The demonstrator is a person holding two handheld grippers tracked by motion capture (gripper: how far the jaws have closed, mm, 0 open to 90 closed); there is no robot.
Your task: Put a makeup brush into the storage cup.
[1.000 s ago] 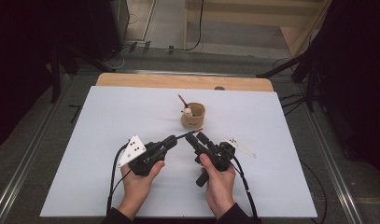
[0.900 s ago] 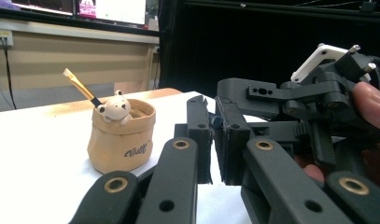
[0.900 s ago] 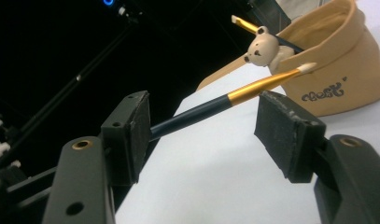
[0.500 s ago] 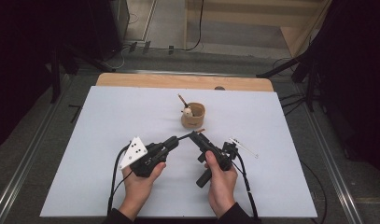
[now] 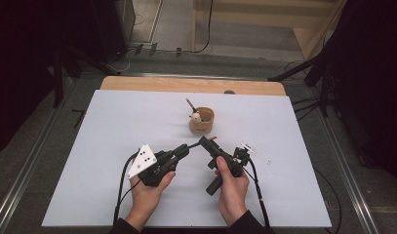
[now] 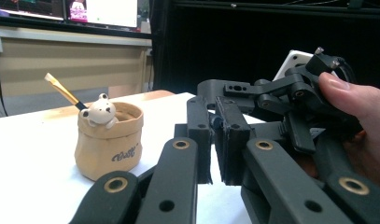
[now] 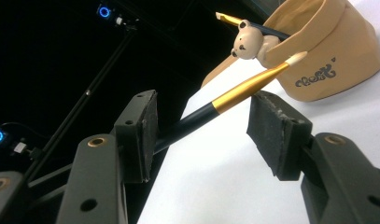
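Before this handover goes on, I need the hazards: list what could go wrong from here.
The brush lies slanted between the right gripper's fingers, which have just been closing but do not press it yet; they may clamp it askew. If the left gripper lets go first, the brush could drop onto the table. Its tip is near the cup, which might get nudged.

Even overhead light brightens the table (image 5: 137,126); surroundings stay dark, close-ups slightly soft

Black tongs (image 5: 202,143), brass-ringed pivots, trailing cables
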